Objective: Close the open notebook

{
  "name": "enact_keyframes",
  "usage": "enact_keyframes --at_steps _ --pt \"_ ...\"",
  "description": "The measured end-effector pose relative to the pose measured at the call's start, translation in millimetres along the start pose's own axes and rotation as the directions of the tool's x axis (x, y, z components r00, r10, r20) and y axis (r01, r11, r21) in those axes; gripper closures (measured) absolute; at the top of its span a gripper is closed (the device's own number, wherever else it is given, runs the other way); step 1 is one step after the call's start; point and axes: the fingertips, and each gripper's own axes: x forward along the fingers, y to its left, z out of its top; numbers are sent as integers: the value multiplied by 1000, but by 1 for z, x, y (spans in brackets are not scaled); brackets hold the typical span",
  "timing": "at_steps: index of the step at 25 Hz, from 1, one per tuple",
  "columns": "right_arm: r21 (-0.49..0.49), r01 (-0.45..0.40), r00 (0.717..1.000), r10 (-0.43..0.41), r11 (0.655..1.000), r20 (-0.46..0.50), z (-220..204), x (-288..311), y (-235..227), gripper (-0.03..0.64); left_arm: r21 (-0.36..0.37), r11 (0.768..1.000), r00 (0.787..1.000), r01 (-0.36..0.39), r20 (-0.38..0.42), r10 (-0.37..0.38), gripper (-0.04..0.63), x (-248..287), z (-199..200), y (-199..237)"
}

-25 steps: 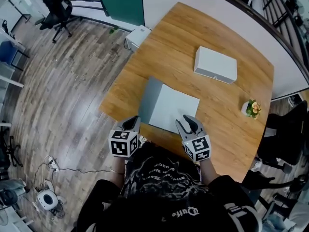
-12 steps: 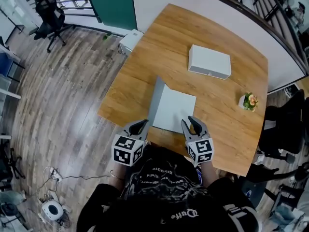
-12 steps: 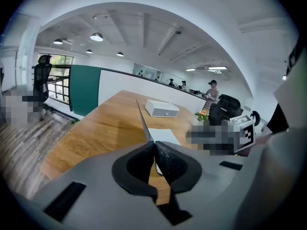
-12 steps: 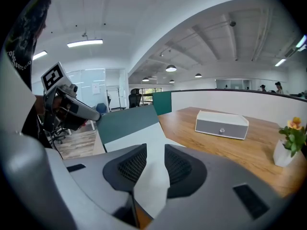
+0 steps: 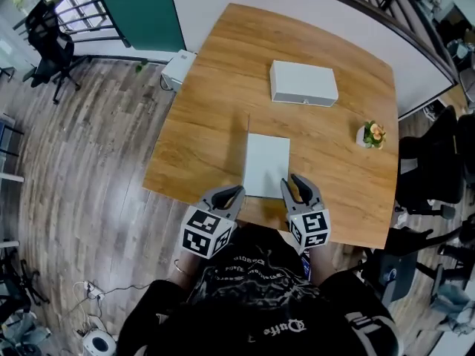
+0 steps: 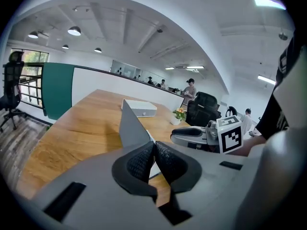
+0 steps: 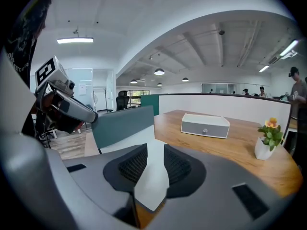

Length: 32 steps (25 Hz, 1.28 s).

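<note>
The notebook (image 5: 267,162) lies near the front edge of the wooden table (image 5: 200,139), white page up. Its grey cover (image 5: 247,141) stands upright along the left side. In the left gripper view the cover (image 6: 132,126) rises just behind my left gripper (image 6: 154,159), which is shut. I cannot tell whether it pinches the cover's edge. My right gripper (image 7: 149,164) hovers at the notebook's near right corner. Its jaws have just been closing but still stand apart, with the white page (image 7: 141,145) showing through the gap, untouched. From the head view, the left gripper (image 5: 236,193) and the right gripper (image 5: 300,185) flank the near edge.
A white box (image 5: 303,82) sits at the back of the table, and a small potted plant (image 5: 371,134) near the right edge. Office chairs stand on the floor at the far left (image 5: 44,32) and right (image 5: 438,169). The person's body is close against the table's front edge.
The grey cover has swung up from lying flat on the left to standing upright. My left gripper moved right and up with it. The right gripper shifted slightly and narrowed its jaws.
</note>
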Motion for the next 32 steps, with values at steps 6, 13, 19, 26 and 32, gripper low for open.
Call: enact_keyframes --at_steps 6,13,19,26,32 --pt "34 63 998 -64 997 12 -6 -13 -6 511 46 996 997 75 -22 -74 565 15 2 -14" --pt "46 86 996 -86 995 15 -10 -20 -12 512 148 982 991 120 -83 -109 565 44 -7 -45" --pt "39 71 997 -72 997 29 -8 -35 -42 512 159 982 986 97 -148 -74 565 80 -19 -67" --pt "21 46 999 -46 999 0 -23 -53 -67 512 203 979 983 23 -181 14 565 108 -33 -82" --pt "5 4 1000 -4 1000 -12 -36 -60 -72 512 136 991 974 -11 -221 41 565 123 -48 -84"
